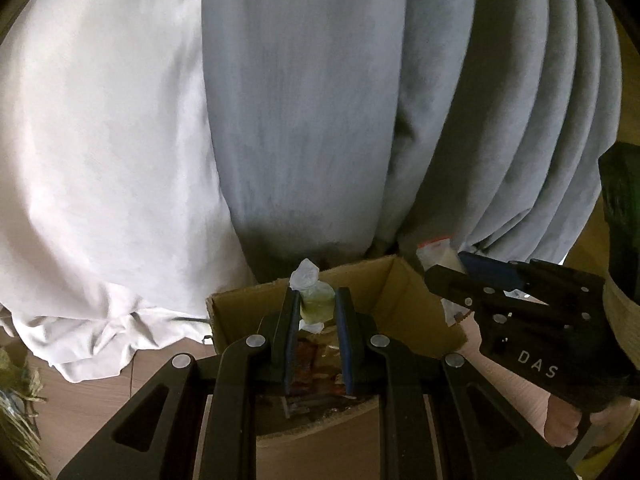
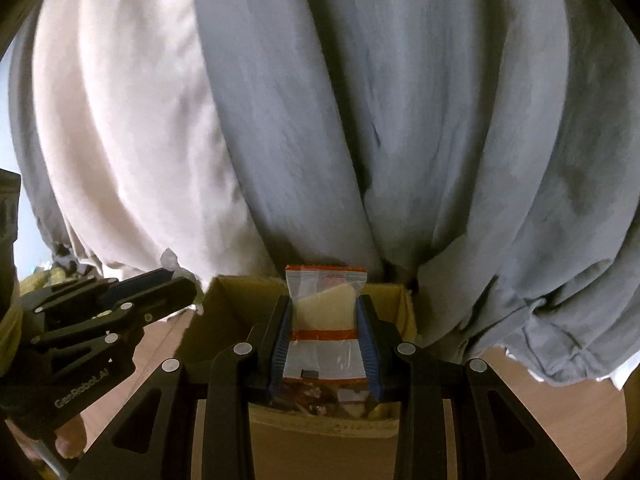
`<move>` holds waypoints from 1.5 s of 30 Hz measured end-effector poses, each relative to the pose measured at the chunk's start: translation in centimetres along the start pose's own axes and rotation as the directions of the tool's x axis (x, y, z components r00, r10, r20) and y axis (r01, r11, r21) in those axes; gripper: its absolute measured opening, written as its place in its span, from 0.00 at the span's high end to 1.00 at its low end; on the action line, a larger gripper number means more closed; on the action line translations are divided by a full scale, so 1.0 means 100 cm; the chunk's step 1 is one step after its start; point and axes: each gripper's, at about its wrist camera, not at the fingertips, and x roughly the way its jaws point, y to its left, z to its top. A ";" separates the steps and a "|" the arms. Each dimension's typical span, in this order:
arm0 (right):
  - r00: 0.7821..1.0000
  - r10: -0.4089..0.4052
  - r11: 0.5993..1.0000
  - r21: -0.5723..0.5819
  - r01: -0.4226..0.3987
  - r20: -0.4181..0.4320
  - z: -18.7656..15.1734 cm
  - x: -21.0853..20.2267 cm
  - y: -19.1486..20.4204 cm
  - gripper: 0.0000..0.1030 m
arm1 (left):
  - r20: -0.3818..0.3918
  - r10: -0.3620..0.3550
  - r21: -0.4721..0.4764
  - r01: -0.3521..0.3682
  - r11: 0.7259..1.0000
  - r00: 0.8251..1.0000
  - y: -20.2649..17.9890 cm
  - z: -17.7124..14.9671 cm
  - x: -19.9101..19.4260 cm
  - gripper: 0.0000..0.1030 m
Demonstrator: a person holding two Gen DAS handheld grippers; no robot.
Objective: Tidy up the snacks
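Two hand-held grippers hang side by side above an open cardboard box, each carrying a snack. The left gripper has its jaws clenched on a small green sweet in a clear twisted wrapper, the wrapper's twist poking up at 12 o'clock above the blue pads. The right gripper is grasping a clear packet with orange bands, a pale wedge-shaped biscuit visible inside; the packet stands upright between the jaws, its top edge rising above their tips. In each wrist view the box sits directly below the jaws, toward 6 o'clock, with more wrapped snacks lying in its bottom. In the left wrist view the right gripper enters at 3 o'clock; in the right wrist view the left gripper enters at 9 o'clock. Grey curtains and a white one fill the background, hanging down to a wooden floor behind the box.
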 end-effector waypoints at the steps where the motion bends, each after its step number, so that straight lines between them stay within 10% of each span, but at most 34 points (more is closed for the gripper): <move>1: 1.000 -0.002 1.000 0.005 0.002 -0.013 0.000 0.005 -0.001 0.67 | -0.015 0.001 -0.005 -0.001 1.000 1.000 0.002 0.000 0.004 0.82; 14: 0.988 -0.073 0.995 0.060 0.082 -0.139 -0.008 0.027 -0.012 0.40 | -0.041 0.125 -0.059 -0.127 0.990 0.991 0.014 -0.016 -0.003 0.38; 29: 0.990 -0.137 0.989 0.067 0.134 0.037 -0.039 -0.075 0.009 0.25 | 0.180 0.254 -0.039 -0.251 0.967 0.950 -0.017 -0.053 -0.113 0.02; 45: 0.971 -0.177 0.984 0.028 0.175 0.163 -0.121 -0.190 0.035 0.18 | 0.275 0.237 -0.042 -0.235 0.971 0.932 -0.065 -0.132 -0.220 0.00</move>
